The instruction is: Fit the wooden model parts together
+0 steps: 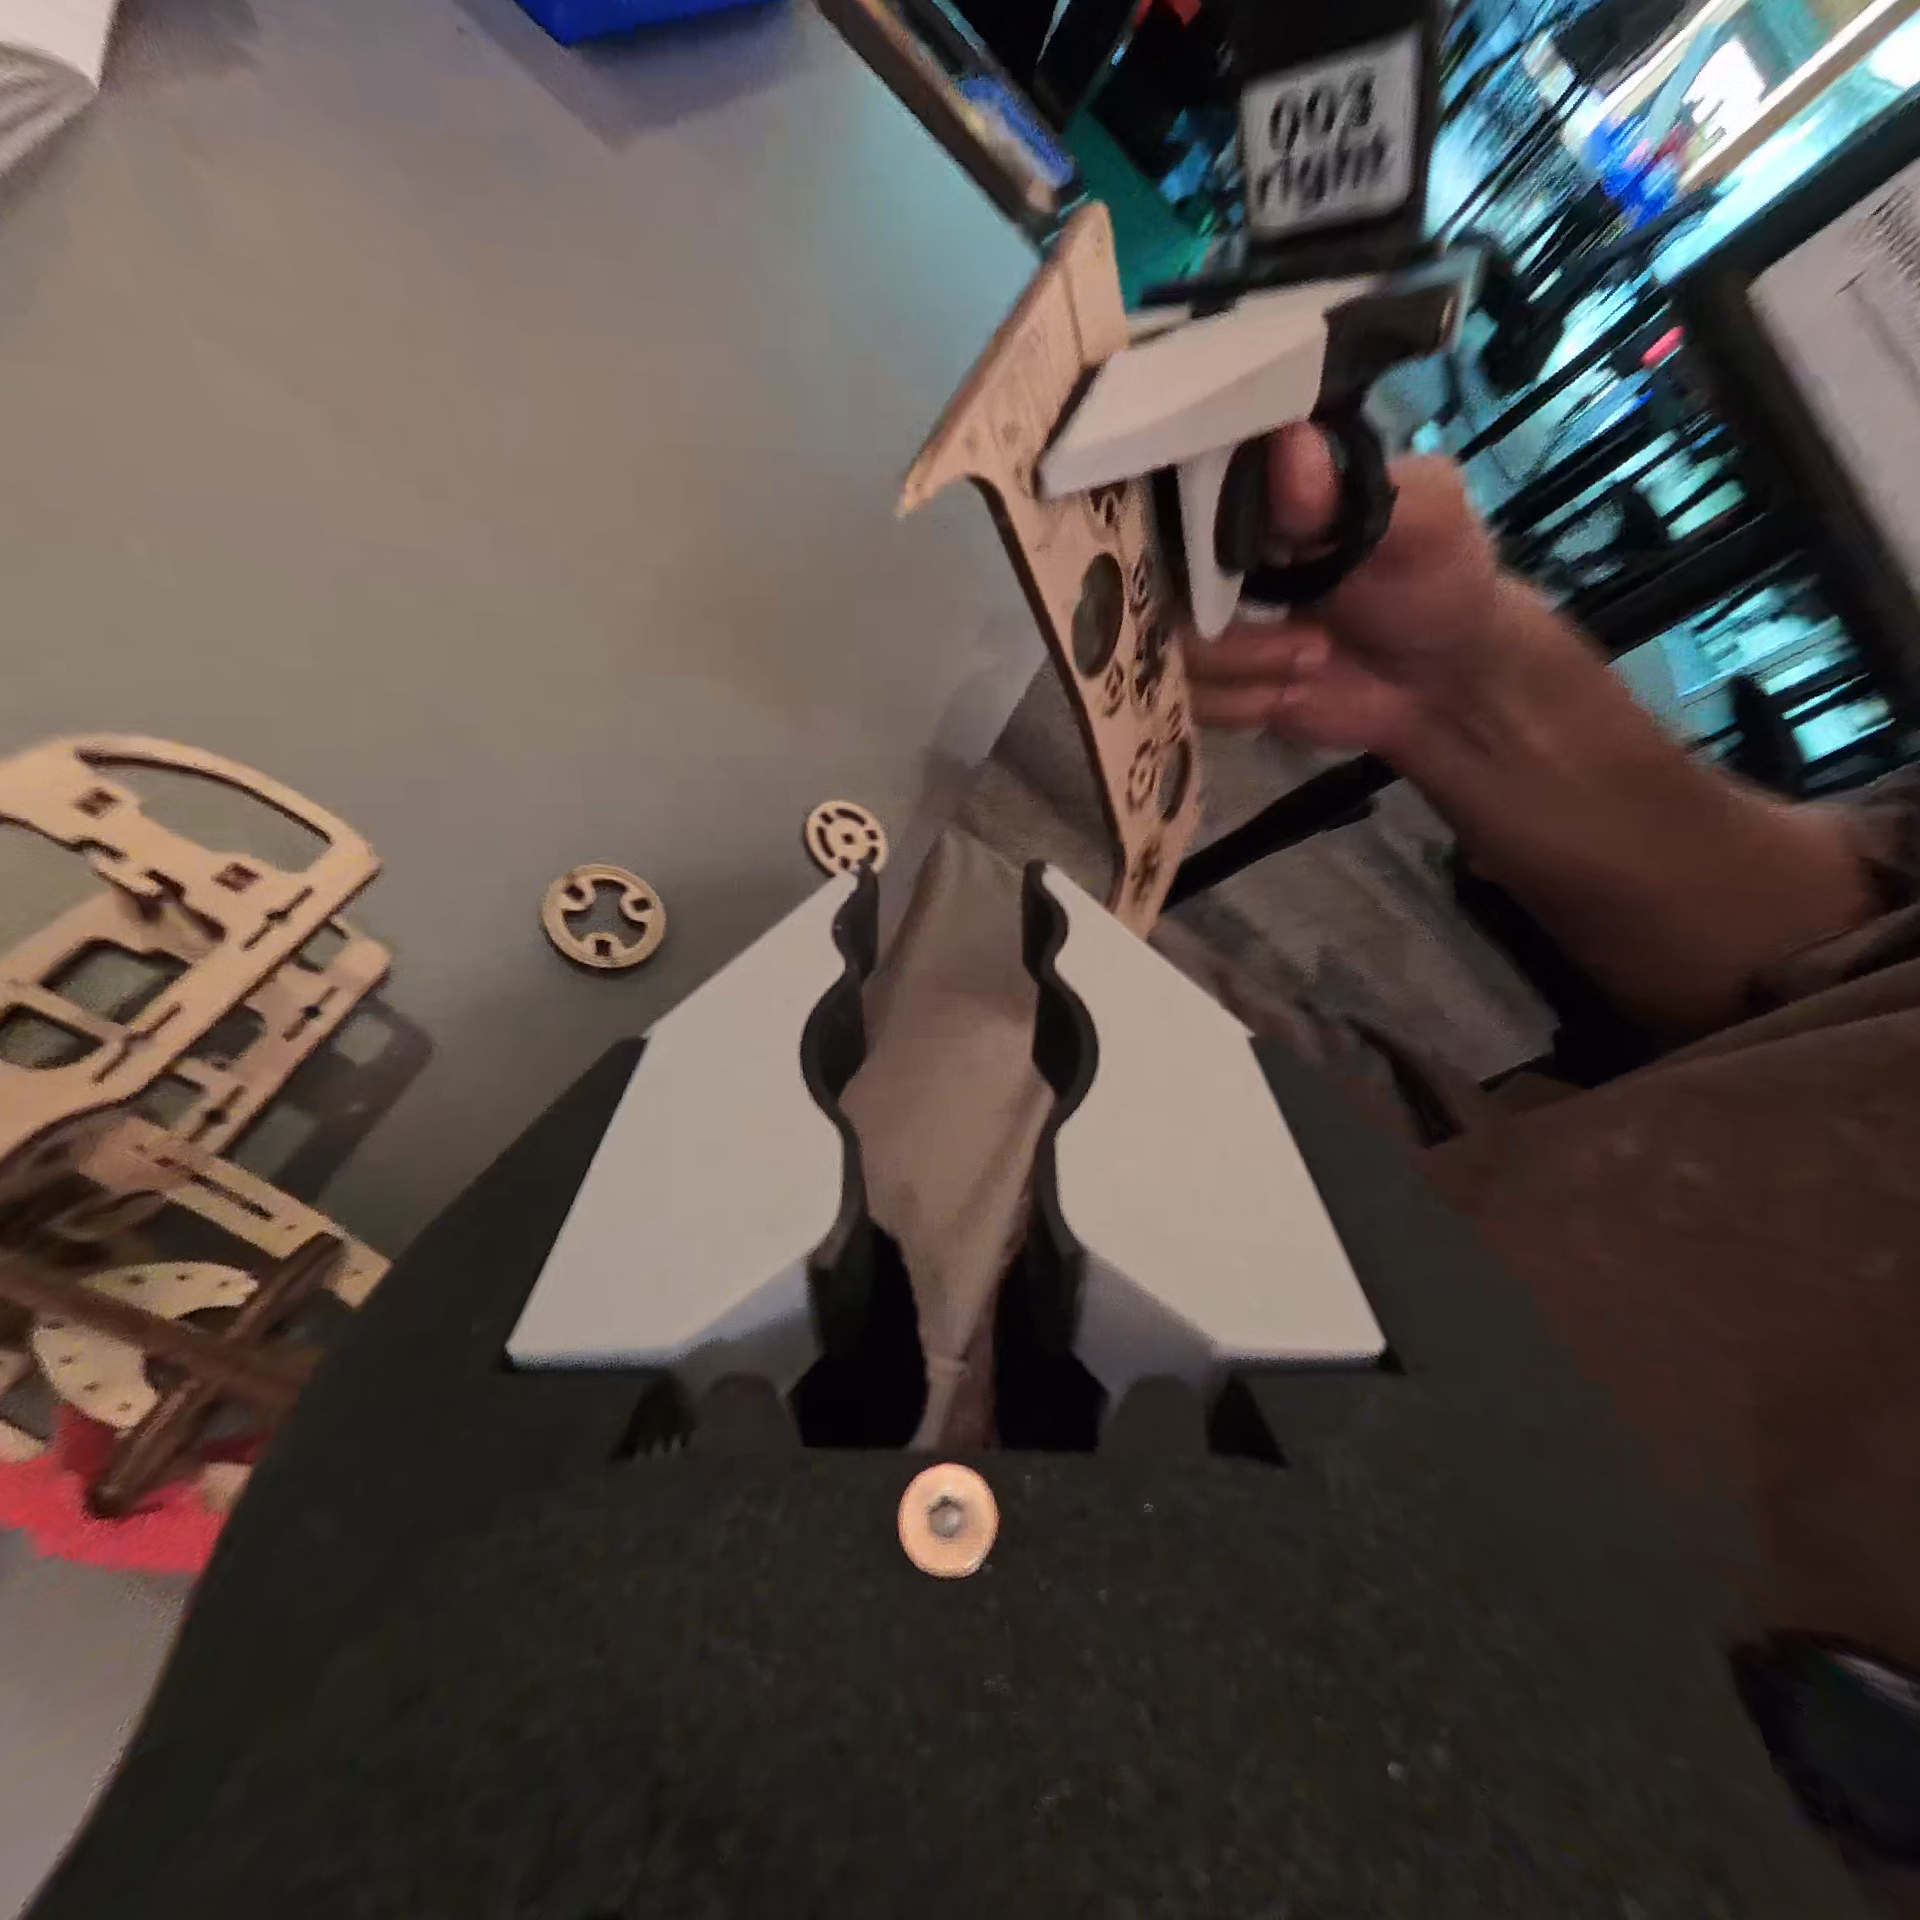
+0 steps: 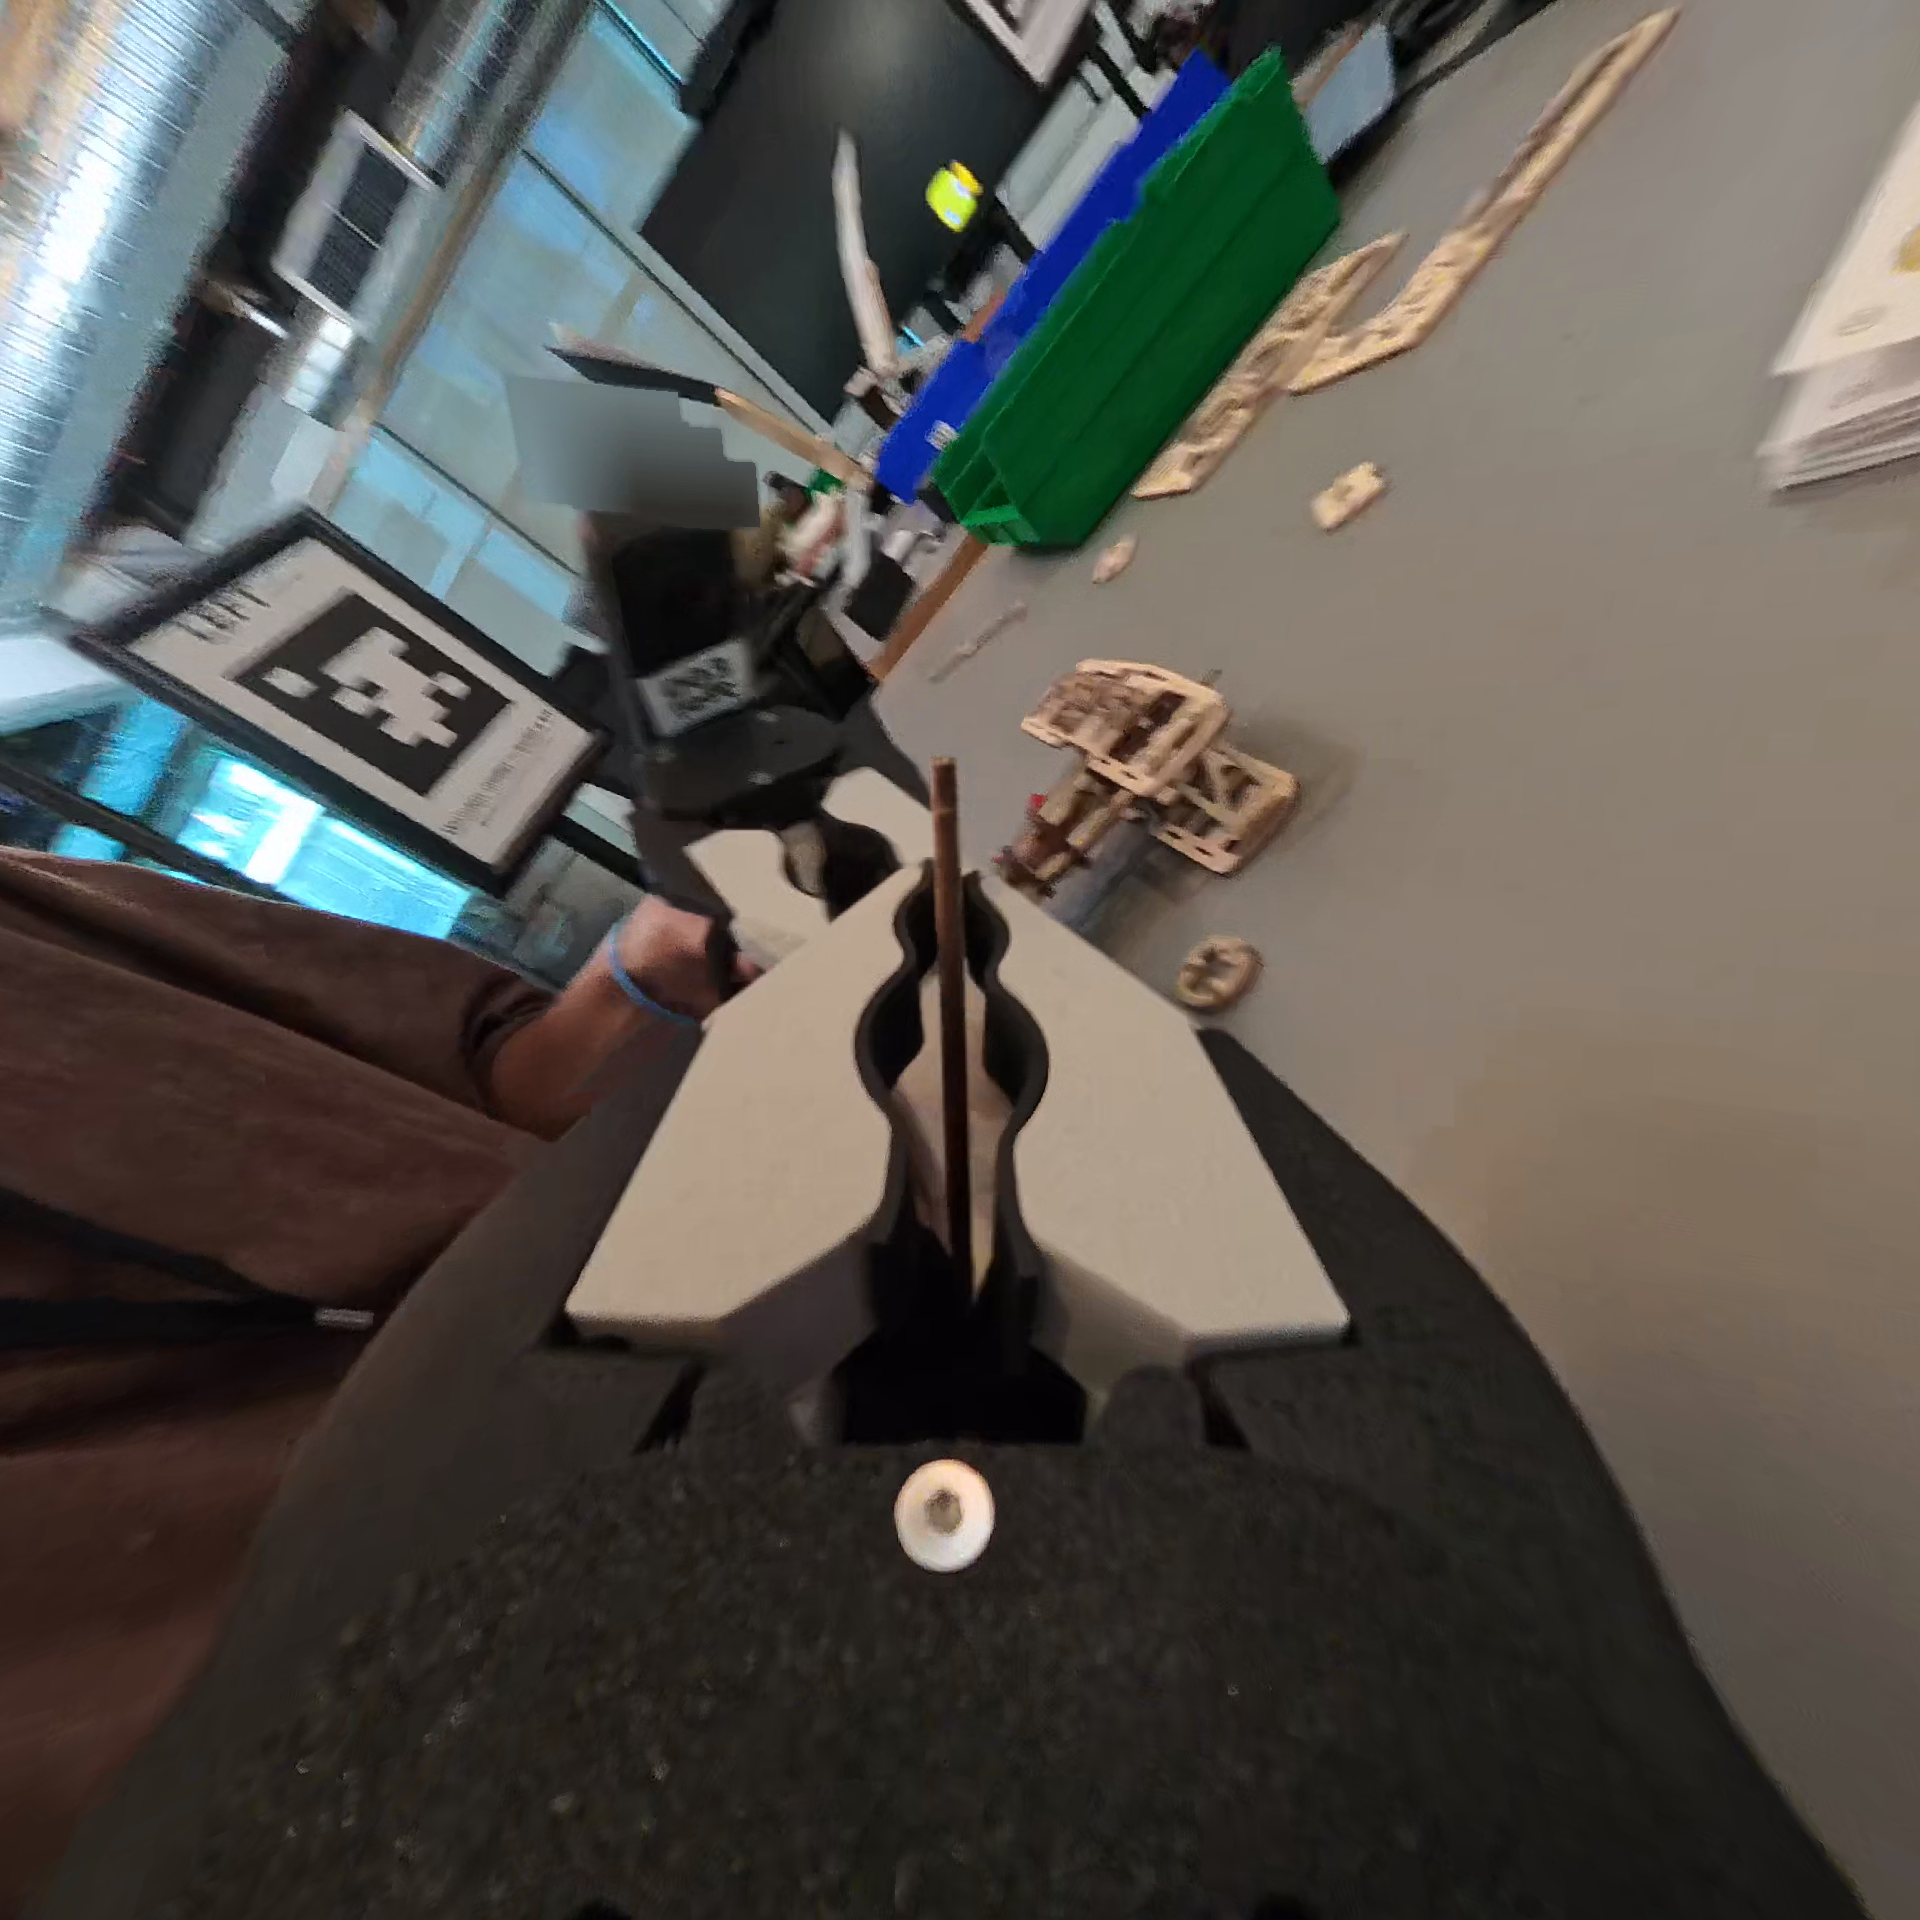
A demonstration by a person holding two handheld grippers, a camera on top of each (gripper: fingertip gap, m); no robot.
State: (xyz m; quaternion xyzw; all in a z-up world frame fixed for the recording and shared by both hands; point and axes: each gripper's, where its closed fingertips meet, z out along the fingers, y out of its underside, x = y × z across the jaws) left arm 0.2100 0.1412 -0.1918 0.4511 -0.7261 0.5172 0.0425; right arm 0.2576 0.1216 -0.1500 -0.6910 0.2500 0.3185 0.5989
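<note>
My right gripper (image 2: pixel 948 894) is shut on a flat wooden sheet (image 2: pixel 950 1018), seen edge-on as a thin dark line between its jaws. In the left wrist view the same sheet (image 1: pixel 1117 623), with several round cut-outs, hangs in the right gripper (image 1: pixel 1101 457), held in the air at the upper right. My left gripper (image 1: pixel 948 883) is open and empty, over the table's near edge. It also shows in the right wrist view (image 2: pixel 831 842). The part-built wooden model (image 1: pixel 177 987) stands on the grey table to the left; it also shows in the right wrist view (image 2: pixel 1143 769).
Two round wooden discs (image 1: pixel 603 916) (image 1: pixel 846 836) lie on the table (image 1: pixel 520 468) between model and gripper. A green bin (image 2: pixel 1143 343) and a blue bin (image 2: pixel 987 374) stand at the far edge, with wooden sheets (image 2: pixel 1351 312) beside them. A paper stack (image 2: pixel 1849 343) lies at right. The tips of one gripper are about 7 cm away from the tips of the other.
</note>
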